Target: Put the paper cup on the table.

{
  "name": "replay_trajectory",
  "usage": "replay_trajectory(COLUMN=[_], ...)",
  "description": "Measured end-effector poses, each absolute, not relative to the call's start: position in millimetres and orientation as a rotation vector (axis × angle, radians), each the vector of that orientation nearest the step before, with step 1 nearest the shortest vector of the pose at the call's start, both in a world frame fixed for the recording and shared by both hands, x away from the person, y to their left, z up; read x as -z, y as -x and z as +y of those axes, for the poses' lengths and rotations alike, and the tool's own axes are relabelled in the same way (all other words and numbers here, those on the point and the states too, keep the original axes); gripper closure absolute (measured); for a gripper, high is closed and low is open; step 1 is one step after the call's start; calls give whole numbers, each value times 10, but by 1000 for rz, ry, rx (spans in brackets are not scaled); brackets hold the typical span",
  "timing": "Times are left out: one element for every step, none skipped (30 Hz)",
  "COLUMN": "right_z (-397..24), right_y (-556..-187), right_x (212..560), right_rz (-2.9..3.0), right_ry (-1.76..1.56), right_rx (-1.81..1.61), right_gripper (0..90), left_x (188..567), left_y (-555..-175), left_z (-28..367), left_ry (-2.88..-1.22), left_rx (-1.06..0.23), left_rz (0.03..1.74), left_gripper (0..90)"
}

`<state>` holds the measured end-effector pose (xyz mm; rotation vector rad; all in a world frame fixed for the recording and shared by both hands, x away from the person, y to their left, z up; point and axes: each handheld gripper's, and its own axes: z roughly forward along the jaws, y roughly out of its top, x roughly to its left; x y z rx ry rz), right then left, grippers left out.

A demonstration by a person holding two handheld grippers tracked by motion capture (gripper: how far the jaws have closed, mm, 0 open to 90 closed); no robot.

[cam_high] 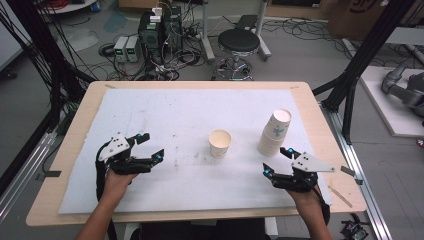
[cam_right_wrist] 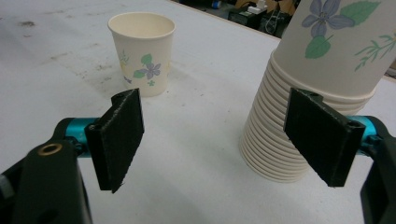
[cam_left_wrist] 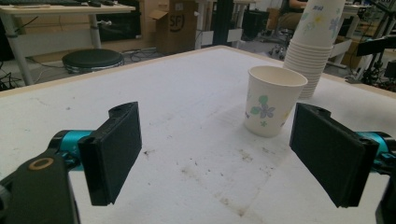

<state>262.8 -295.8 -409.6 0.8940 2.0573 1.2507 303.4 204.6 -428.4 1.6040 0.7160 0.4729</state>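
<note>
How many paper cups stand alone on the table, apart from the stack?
1. The single cup stands upright near the middle of the white mat, apart from the stack of cups to its right. The stack's own cups are too many to count reliably.

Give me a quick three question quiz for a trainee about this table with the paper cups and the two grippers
1. True or false: the single cup stands upright and apart from the cup stack.
2. Which gripper is nearer the cup stack: A left gripper, B right gripper?
3. Fill in: both grippers' jaws are ____.

Key: 1 true; 2 B; 3 open, holding nothing.
</note>
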Motion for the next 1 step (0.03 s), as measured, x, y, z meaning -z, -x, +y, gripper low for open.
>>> replay_trajectory(right_z=[-2957], right_y=[-2631], right_x=[4102], right_rz=[2060], right_ry=[-898], right_rx=[-1254], right_gripper=[205], left_x=[4290], left_y=[-3038], left_z=[2045], left_ry=[-1607], left_rx=[-474], left_rz=[717], left_gripper=[168])
